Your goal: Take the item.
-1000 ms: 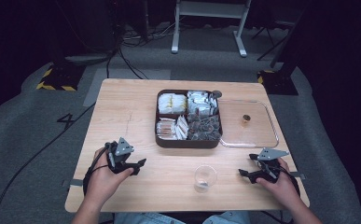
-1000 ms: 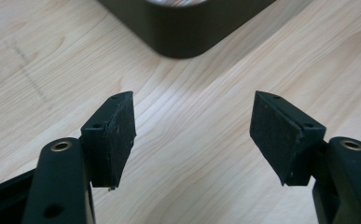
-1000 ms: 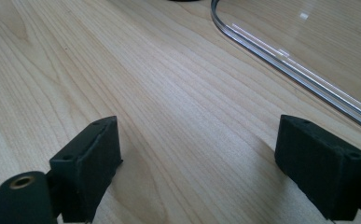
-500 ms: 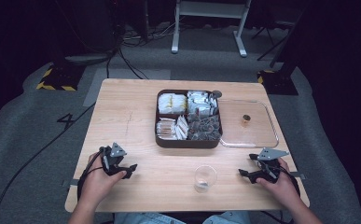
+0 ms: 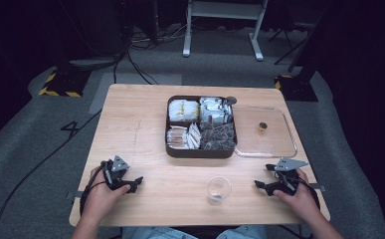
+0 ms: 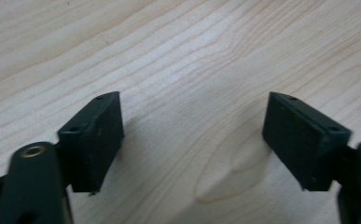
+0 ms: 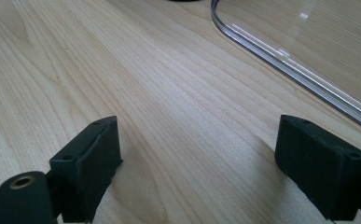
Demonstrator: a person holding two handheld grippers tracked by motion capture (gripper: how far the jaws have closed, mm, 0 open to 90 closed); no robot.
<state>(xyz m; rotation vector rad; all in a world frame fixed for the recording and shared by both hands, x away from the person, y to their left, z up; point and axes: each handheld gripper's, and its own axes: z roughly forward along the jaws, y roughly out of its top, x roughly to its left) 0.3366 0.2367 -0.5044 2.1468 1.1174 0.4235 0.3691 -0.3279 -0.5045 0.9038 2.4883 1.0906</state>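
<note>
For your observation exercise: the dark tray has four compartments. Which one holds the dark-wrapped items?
The near-right compartment of the tray, next to the clear lid. Its contents are dark; the other three hold pale or silvery packets.

A pale wooden table (image 5: pixel 145 124) with visible grain stands on grey carpet. Toward its far middle sits a dark brown compartment tray (image 5: pixel 201 152), packets in its four sections. Touching the tray's right side lies a clear plastic lid (image 5: pixel 279 144), flat on the wood. Near the front edge, a small clear cup (image 5: pixel 218 189) stands upright.
</note>
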